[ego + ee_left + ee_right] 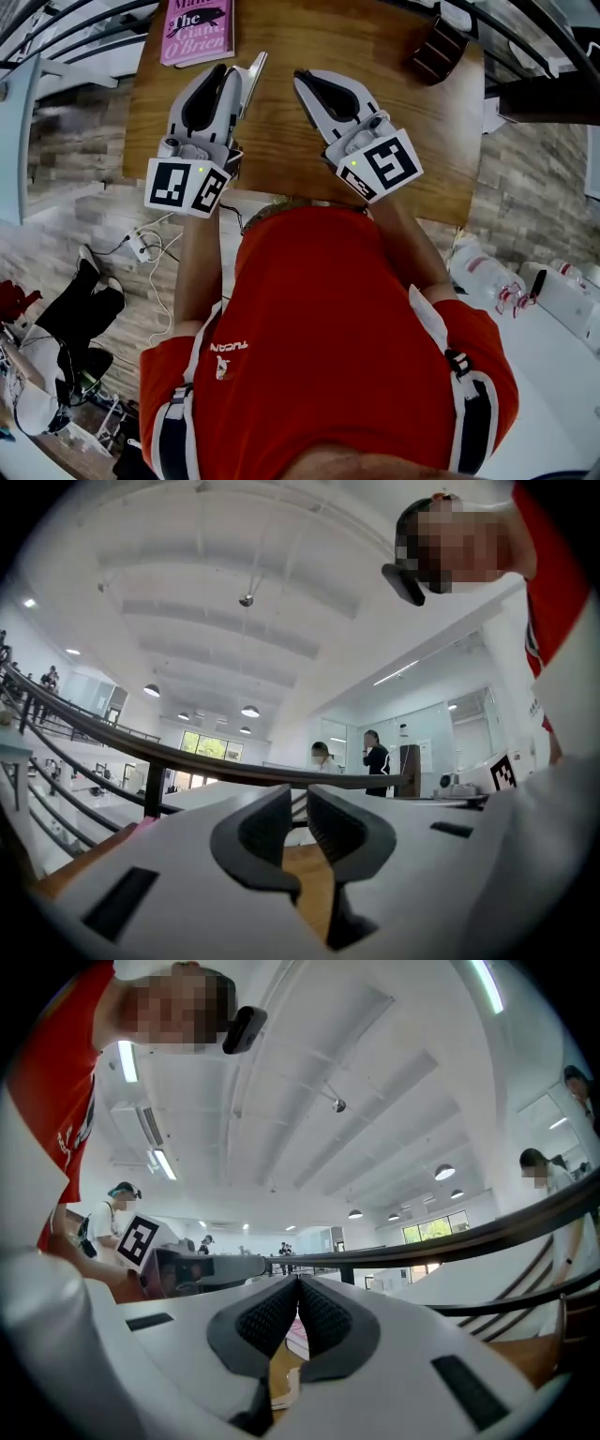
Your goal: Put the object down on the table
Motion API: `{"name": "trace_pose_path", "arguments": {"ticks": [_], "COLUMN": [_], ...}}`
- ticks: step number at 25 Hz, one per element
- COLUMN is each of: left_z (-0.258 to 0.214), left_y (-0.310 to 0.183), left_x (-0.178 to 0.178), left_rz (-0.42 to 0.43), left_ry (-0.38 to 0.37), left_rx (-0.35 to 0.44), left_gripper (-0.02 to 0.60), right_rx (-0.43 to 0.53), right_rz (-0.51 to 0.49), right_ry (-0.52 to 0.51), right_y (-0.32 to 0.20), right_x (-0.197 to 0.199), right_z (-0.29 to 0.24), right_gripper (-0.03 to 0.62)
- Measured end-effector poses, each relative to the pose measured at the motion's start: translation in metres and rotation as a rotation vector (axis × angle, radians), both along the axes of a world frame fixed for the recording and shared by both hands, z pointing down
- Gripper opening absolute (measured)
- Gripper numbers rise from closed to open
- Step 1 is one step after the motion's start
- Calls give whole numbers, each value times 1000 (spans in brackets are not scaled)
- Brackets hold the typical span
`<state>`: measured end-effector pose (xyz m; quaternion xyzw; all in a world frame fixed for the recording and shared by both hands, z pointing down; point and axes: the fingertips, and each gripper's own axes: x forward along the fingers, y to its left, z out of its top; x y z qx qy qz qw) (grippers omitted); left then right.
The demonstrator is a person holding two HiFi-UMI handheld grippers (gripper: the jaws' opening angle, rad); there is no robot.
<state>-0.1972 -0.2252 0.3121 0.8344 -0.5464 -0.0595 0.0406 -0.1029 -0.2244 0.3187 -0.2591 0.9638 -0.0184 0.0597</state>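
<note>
Both grippers hover over the wooden table with their jaws pointing away from me. My left gripper stands near the table's far left; in the left gripper view its jaws stand a narrow gap apart with nothing between them. The right gripper is to its right; in the right gripper view its ribbed pads meet on nothing. A pink book lies flat at the table's far left corner, just beyond the left gripper. Below the right jaws part of the book shows.
A dark brown block-like object sits at the table's far right edge. Dark railings run past the table's far side. On the floor at my left lie a white power strip with cables and a dark bag.
</note>
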Motion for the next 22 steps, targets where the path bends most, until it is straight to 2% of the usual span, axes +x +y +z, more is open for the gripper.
{"name": "trace_pose_path", "arguments": {"ticks": [3, 5, 22], "left_z": [-14, -17, -25], "left_y": [16, 23, 30], "left_x": [5, 9, 17], "left_rz": [3, 12, 23], "left_ry": [10, 9, 12], "left_rx": [48, 66, 99], "left_gripper": [18, 9, 9], "right_rx": [16, 25, 84], "right_rz": [-25, -41, -70], "right_ry": [-29, -35, -1], "right_y": [12, 18, 25], "right_x": [-2, -4, -10], "right_z": [-13, -17, -23], "right_gripper": [25, 25, 25]}}
